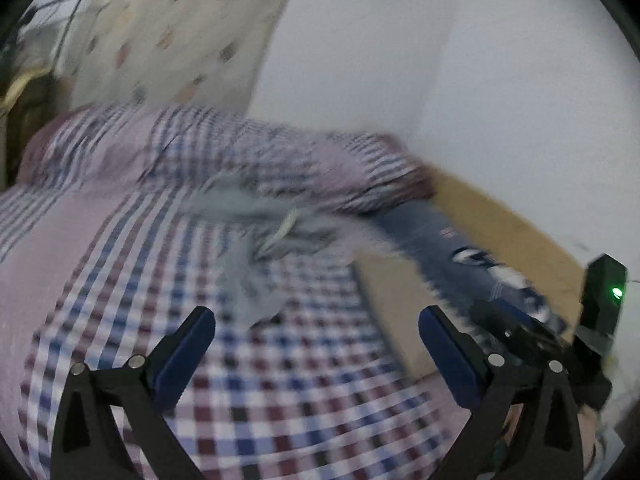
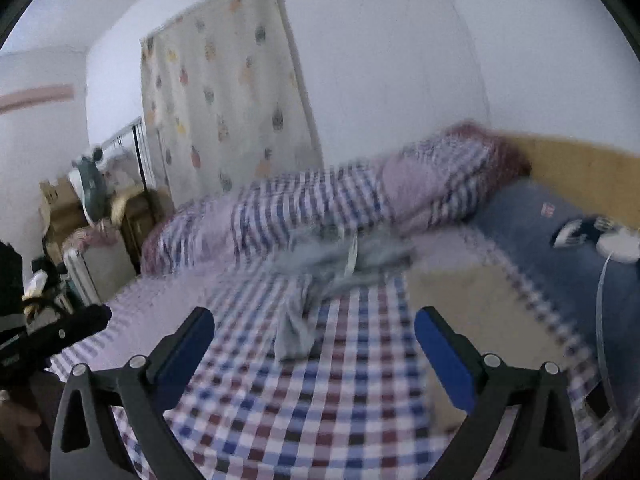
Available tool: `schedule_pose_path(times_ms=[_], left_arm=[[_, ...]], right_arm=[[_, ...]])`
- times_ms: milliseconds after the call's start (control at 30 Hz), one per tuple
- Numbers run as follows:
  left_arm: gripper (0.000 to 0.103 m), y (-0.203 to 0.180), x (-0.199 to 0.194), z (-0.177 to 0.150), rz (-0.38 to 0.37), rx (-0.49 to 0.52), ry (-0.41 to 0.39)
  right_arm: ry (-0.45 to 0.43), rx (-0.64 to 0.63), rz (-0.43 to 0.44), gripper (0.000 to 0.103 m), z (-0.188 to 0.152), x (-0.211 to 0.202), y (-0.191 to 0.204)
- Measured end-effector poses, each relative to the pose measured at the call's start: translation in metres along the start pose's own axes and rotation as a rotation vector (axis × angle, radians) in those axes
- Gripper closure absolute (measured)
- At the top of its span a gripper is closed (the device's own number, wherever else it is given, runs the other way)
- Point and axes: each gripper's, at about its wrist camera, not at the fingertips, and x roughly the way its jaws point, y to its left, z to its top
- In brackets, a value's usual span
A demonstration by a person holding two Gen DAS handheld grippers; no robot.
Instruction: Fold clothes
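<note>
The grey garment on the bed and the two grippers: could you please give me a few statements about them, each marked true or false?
1. The grey garment lies crumpled on the checked sheet. True.
2. The left gripper is shut on the garment. False: its jaws stand wide apart and hold nothing.
3. The right gripper is open and empty. True.
4. The garment is already folded into a neat rectangle. False: it lies bunched and unfolded.
5. A rolled checked quilt lies behind the garment, towards the wall. True.
</note>
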Motion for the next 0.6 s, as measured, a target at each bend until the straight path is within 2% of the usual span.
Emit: schedule_pose_path(times_ms=[233, 400, 500, 600], left_arm=[[0.000, 0.054, 0.099, -0.051, 0.154, -0.027, 0.163], [0.000, 0.076, 0.157, -0.079, 0.243, 0.034, 0.246], [0.000, 0.085, 0.183, -0.086, 0.254, 0.022, 0.288], [0.000, 0.088, 0.200, -0.094, 0.265, 0.020, 0.313]], right_arm=[[0.161, 0.048, -0.050, 0.000, -0.068, 0.109, -0.020], [0.283, 0.062, -0.092, 0.000, -0.108, 0.181, -0.035], [0.357, 0.027, -0.107, 0.000, -0.134, 0.221, -0.041], [0.390, 0.013, -0.099, 0.000, -0.152, 0.239, -0.045]])
